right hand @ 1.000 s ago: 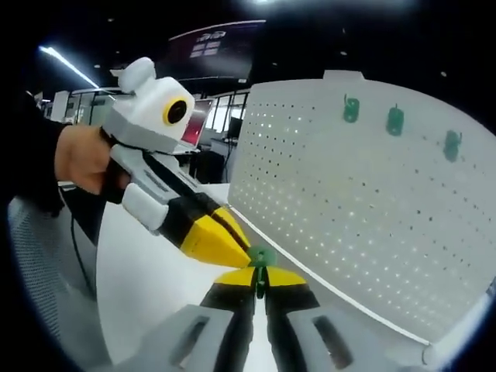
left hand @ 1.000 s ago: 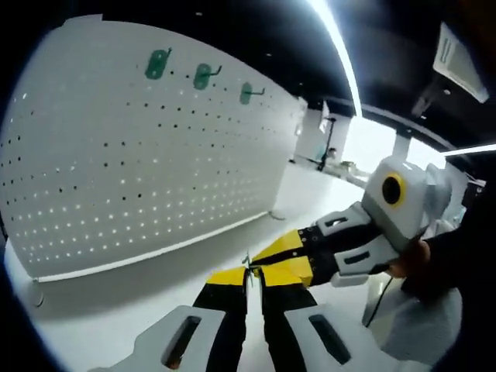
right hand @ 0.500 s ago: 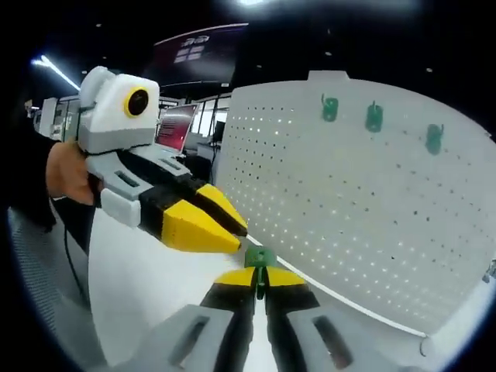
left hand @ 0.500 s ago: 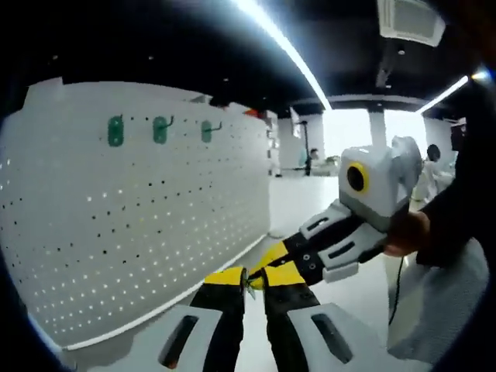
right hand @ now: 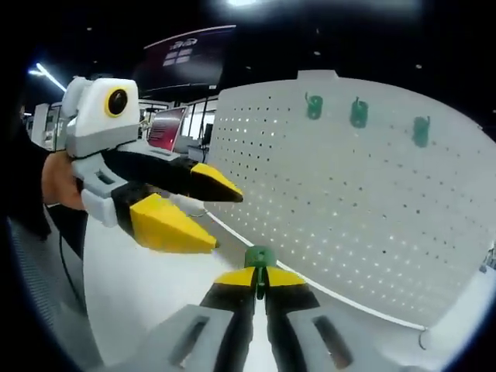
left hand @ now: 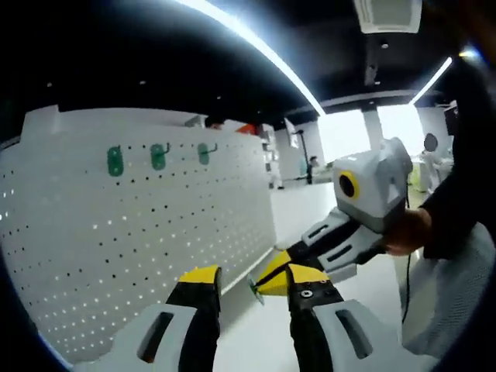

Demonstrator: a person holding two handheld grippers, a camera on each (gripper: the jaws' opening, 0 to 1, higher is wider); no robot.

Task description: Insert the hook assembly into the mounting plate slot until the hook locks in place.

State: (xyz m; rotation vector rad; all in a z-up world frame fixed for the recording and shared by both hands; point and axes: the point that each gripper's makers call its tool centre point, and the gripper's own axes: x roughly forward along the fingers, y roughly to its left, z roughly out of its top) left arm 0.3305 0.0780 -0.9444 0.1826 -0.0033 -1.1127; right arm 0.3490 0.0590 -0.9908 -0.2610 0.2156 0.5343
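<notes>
Our left tool (left hand: 249, 280) has spread apart off the green hook (right hand: 260, 256), right tool (right hand: 260, 280) pinching it, pegboard (right hand: 372, 217) beside.

No legible text anywhere. Faint pale marks on the dark sign (right hand: 186, 58) (hanging high behind the pegboard (right hand: 341, 201), near its upper left corner), too blurred to read. Nothing written on the pegboard itself or its green hooks (right hand: 358, 113).
</notes>
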